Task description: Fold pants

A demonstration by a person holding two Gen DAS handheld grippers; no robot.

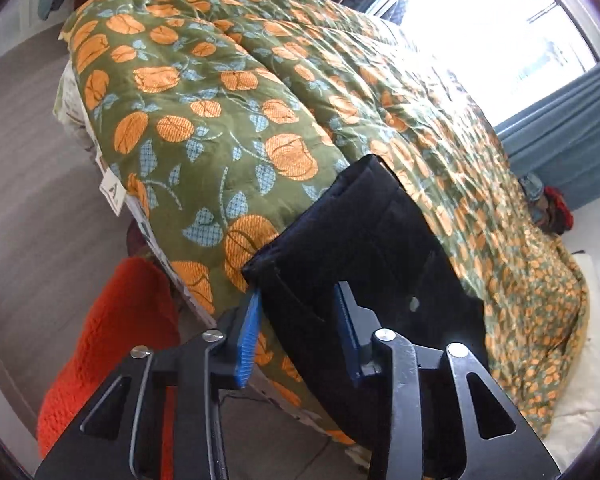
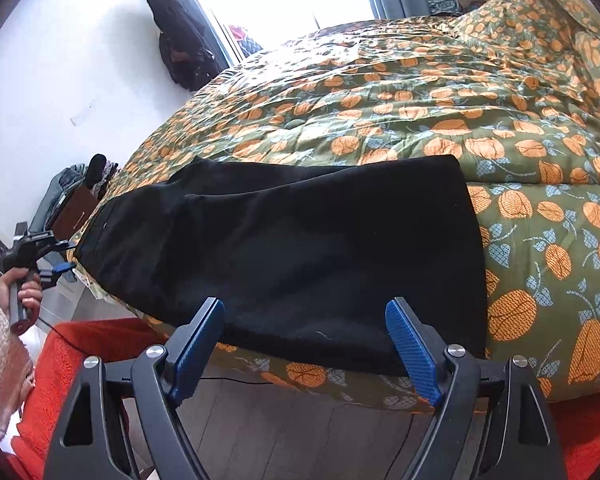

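Note:
Dark navy pants (image 2: 300, 248) lie flat along the near edge of a bed covered by a green quilt with orange flowers (image 2: 420, 100). Their waistband is at the left end and the leg hems at the right. My right gripper (image 2: 306, 312) is open, its blue pads just before the pants' near edge at the bed's side. In the left wrist view the waistband end (image 1: 364, 240) shows close up. My left gripper (image 1: 298, 300) is open with the fabric's edge between its blue pads. The left gripper also shows in the right wrist view (image 2: 62, 269) at the waistband, held by a hand.
An orange knitted garment on the person (image 1: 112, 344) fills the space below the bed edge. Grey wood floor (image 1: 28, 184) lies beside the bed. A bright window with blue curtains (image 1: 560, 128) is beyond the bed. A dark coat (image 2: 180, 40) hangs on the white wall.

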